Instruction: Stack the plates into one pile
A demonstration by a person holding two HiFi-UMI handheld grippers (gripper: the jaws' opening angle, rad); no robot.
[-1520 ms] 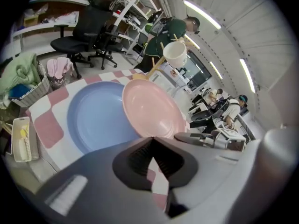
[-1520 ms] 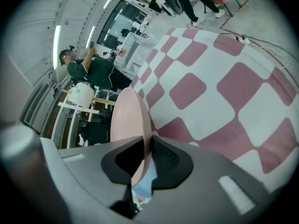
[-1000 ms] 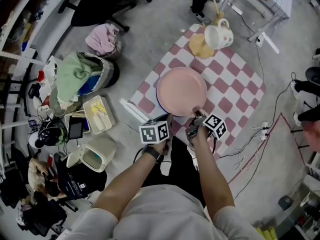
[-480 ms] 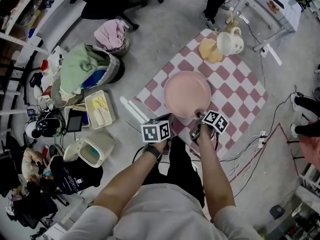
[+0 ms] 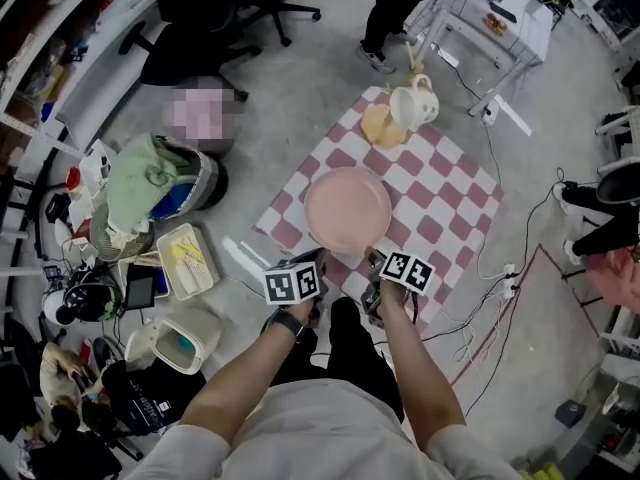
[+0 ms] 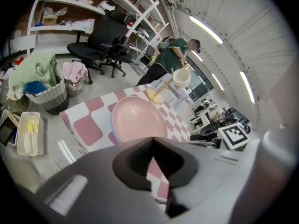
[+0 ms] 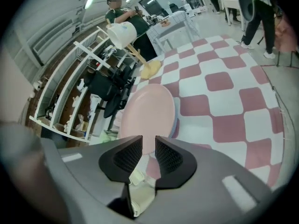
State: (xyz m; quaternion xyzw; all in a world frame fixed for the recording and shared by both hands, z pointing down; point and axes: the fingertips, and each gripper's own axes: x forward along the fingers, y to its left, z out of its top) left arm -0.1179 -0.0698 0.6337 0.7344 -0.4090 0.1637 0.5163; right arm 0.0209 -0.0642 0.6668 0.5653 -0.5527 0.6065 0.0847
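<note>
A pink plate lies on the pink-and-white checked cloth, on top of a bluish plate whose rim shows at its edge. Both grippers hover just short of the pile's near rim. My left gripper is shut with nothing in it; in the left gripper view its tips meet in front of the pink plate. My right gripper is opening. Nothing sits in the gap of the right gripper, and the pink plate lies beyond it.
A tipped cream mug on a yellow spill shape stands at the cloth's far corner. On the floor to the left are a laundry basket, a white tray and a bin. Cables trail on the right. A white table and a person are beyond.
The right gripper has come up and back off the pink plate's near rim, rolled, and spread its jaws. The left gripper has drawn back slightly. The head view has shifted.
</note>
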